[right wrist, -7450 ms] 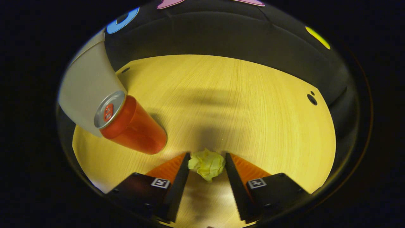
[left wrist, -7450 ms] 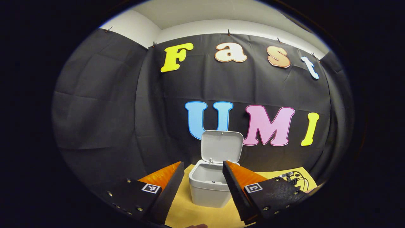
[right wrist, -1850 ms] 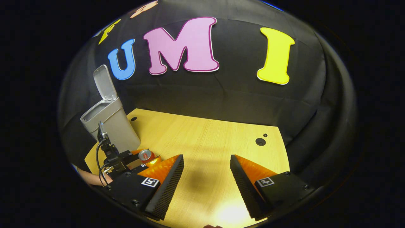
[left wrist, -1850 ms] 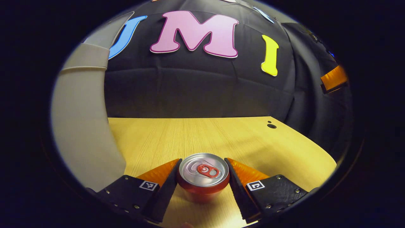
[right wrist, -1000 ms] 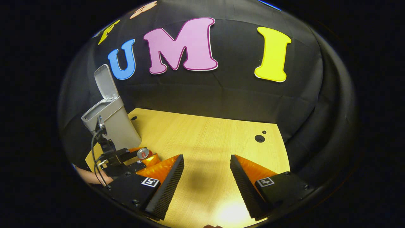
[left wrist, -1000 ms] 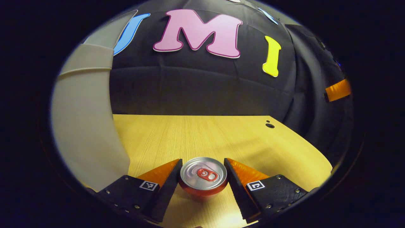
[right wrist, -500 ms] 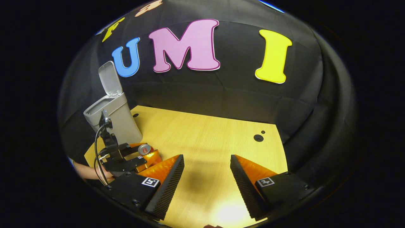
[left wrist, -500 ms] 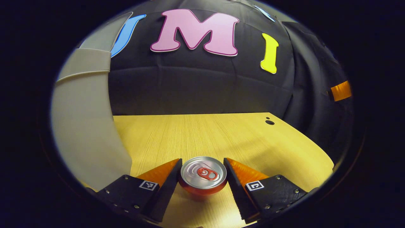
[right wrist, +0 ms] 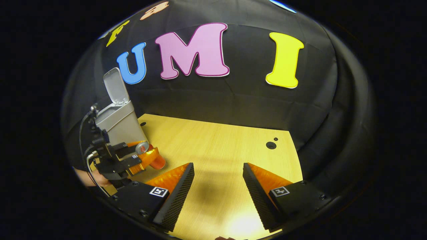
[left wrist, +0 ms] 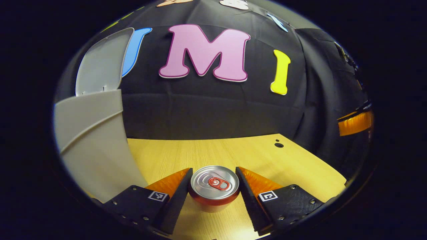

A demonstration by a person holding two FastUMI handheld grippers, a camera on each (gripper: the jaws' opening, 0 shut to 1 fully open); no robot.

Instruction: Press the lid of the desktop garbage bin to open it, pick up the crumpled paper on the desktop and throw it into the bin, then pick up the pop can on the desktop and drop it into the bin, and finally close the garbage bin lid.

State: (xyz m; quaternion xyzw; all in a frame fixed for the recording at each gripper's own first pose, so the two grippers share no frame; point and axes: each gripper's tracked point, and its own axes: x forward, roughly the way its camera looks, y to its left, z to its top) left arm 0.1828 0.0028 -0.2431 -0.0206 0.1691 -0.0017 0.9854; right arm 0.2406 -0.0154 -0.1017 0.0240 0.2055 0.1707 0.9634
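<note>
A red pop can [left wrist: 214, 181] with a silver top sits upright between my left gripper's fingers; the left gripper [left wrist: 213, 169] is shut on it. In the right gripper view the left gripper [right wrist: 138, 159] holds the pop can [right wrist: 150, 156] just above the wooden table, next to the bin's front. The grey garbage bin [left wrist: 93, 150] fills the left side, its lid [left wrist: 100, 63] standing open. The garbage bin [right wrist: 121, 126] and its raised lid [right wrist: 115, 87] stand at the table's far left. My right gripper [right wrist: 217, 165] hangs open over bare table, holding nothing.
The wooden table [right wrist: 220, 146] has two small dark holes [right wrist: 271, 145] near its far right corner. Black cloth walls close in behind and to the right. A finger of the right gripper [left wrist: 355, 122] shows at the far right. A hand [right wrist: 87, 176] holds the left gripper.
The left gripper has risen with the pop can in it, so the bin's rim and lid sit lower in its view. The right gripper, which held crumpled paper earlier, stays open and nearly still.
</note>
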